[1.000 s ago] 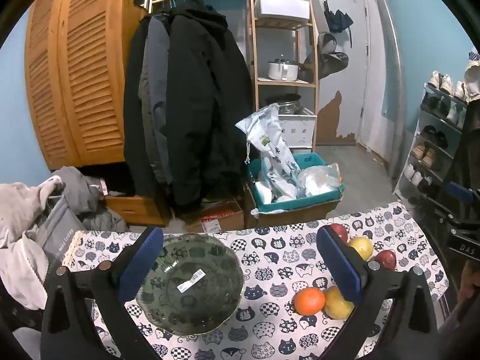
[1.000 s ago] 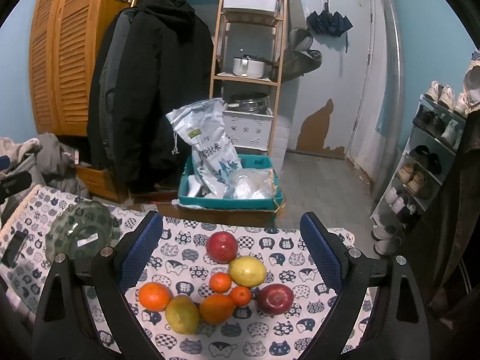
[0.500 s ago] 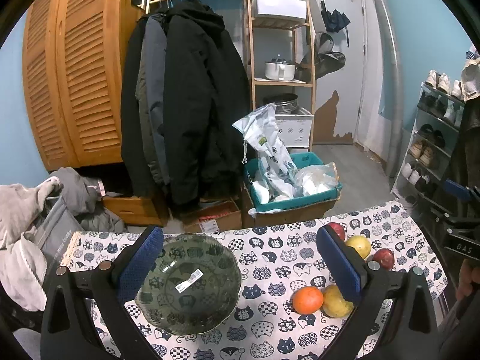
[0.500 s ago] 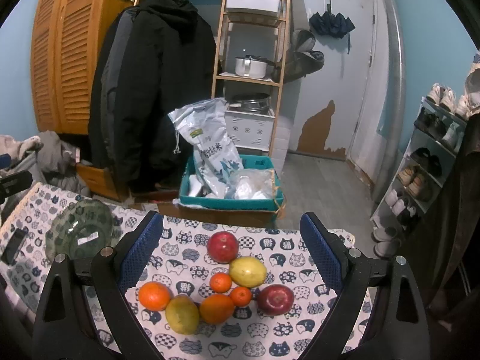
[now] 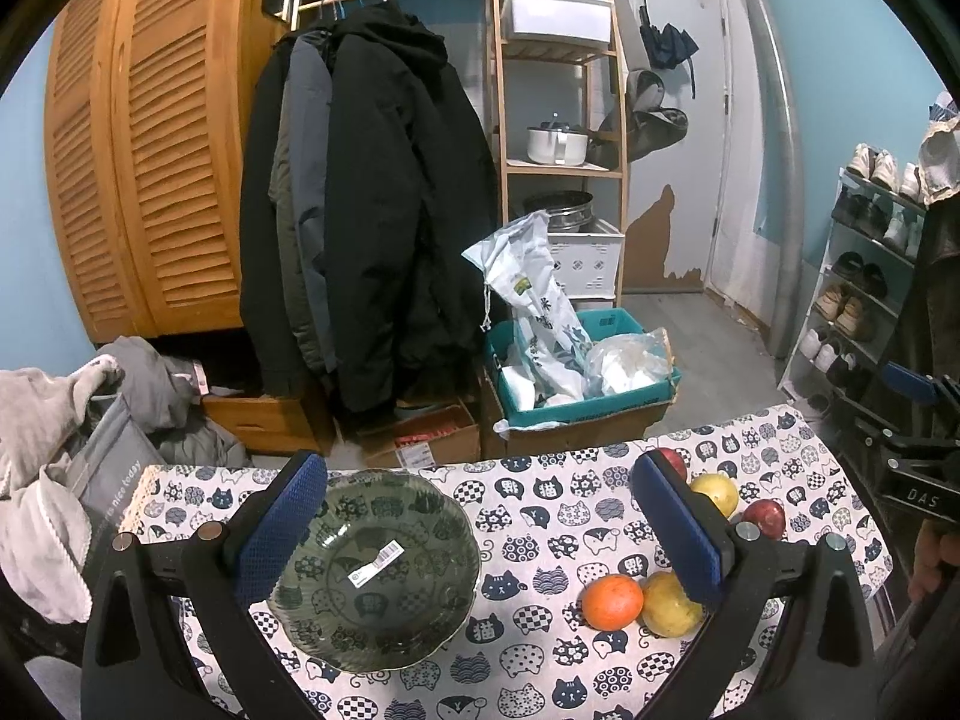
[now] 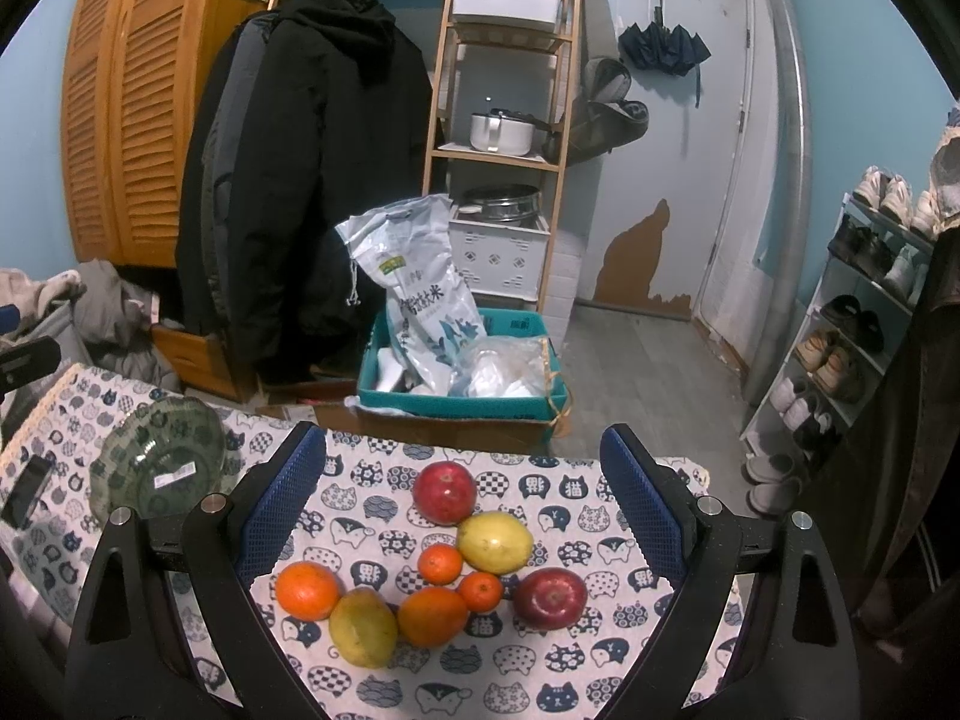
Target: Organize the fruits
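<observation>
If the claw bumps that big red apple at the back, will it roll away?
Probably. The red apple is round and sits loose on the flat cat-print cloth, so a nudge would likely roll it. The yellow fruit beside it may stop it on that side. Its skin looks smooth, perhaps slippery.

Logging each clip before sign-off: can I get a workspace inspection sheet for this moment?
Surface: table under a cat-print cloth.
Job's things: green glass bowl, no fruit in it; to its right a cluster of two red apples, two yellow fruits, two oranges, two tangerines.
Clutter: dark phone-like object at the cloth's left edge.
Grippers: left gripper open over the bowl; right gripper open above the fruit.
Cables: nothing seen.
Surroundings: coats, shelf unit, rice bag in a teal bin, shoe rack.
</observation>
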Tool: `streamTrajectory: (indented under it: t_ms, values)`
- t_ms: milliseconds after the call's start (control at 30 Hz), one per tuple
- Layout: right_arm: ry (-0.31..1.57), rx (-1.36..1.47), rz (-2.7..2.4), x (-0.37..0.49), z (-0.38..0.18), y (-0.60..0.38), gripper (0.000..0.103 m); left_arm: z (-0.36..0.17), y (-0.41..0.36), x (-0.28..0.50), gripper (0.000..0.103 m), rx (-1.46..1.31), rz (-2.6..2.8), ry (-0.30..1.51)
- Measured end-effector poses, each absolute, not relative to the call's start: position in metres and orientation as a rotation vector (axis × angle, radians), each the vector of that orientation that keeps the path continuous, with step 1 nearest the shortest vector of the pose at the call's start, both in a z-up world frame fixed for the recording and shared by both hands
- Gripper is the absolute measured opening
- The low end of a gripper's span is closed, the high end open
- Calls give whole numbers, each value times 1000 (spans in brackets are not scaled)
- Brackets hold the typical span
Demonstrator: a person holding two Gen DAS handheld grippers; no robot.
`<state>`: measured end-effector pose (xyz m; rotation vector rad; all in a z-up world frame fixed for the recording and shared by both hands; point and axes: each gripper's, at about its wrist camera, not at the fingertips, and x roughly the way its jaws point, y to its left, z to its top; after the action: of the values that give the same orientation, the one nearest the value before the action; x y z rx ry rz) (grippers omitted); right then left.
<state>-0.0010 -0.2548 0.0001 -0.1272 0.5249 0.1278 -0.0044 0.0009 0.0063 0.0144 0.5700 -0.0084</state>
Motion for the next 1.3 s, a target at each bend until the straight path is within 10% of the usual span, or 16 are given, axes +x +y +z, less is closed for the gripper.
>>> streamTrajectory:
  t_ms: [1300]
  values:
    - [526, -131, 128, 0, 0, -253, 91, 6, -7, -7, 103, 6, -15, 579]
